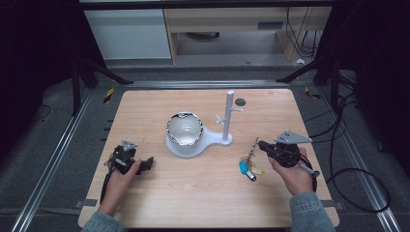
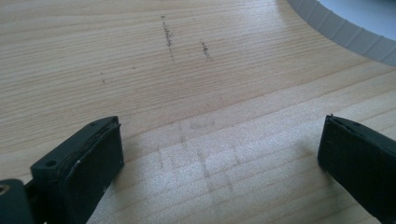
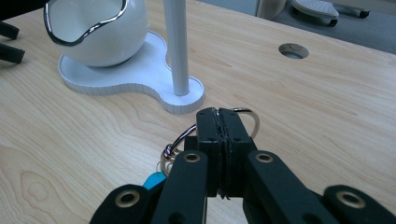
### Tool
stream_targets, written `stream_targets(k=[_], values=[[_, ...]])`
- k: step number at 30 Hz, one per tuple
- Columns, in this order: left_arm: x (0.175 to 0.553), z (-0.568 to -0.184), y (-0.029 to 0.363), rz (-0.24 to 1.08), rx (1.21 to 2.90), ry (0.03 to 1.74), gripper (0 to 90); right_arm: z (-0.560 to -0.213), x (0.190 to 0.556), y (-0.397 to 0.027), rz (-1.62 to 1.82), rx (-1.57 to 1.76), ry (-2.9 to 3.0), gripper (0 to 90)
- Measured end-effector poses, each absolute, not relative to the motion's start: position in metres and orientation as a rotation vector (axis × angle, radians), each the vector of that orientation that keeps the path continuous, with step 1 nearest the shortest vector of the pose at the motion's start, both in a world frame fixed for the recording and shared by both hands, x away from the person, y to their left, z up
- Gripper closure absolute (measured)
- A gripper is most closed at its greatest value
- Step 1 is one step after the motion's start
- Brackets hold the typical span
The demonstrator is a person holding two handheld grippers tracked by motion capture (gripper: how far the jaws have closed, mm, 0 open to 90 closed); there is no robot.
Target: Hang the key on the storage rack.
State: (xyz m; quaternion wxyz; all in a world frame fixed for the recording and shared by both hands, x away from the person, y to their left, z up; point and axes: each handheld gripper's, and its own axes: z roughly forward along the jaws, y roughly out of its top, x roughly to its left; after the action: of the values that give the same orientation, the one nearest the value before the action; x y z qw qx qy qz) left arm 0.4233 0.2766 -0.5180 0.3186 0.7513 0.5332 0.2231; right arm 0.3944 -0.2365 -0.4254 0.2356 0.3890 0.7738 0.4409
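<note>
No text, label, brand, number or sign can be read in any of the views. The tags on the bunch of keys (image 1: 249,166) are too small and blurred in the high view to show any print.

white stand (image 1: 227,118) and bowl (image 1: 184,128) mid-table, edges open
</note>
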Motion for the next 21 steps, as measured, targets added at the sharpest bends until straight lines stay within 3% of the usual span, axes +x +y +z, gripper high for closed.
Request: stream_targets(k=[21], values=[[0.423,-0.518,0.277,0.587,1.976,1.402,0.0,-0.393,0.401,-0.236,1.237,1.021,2.093,88.8]])
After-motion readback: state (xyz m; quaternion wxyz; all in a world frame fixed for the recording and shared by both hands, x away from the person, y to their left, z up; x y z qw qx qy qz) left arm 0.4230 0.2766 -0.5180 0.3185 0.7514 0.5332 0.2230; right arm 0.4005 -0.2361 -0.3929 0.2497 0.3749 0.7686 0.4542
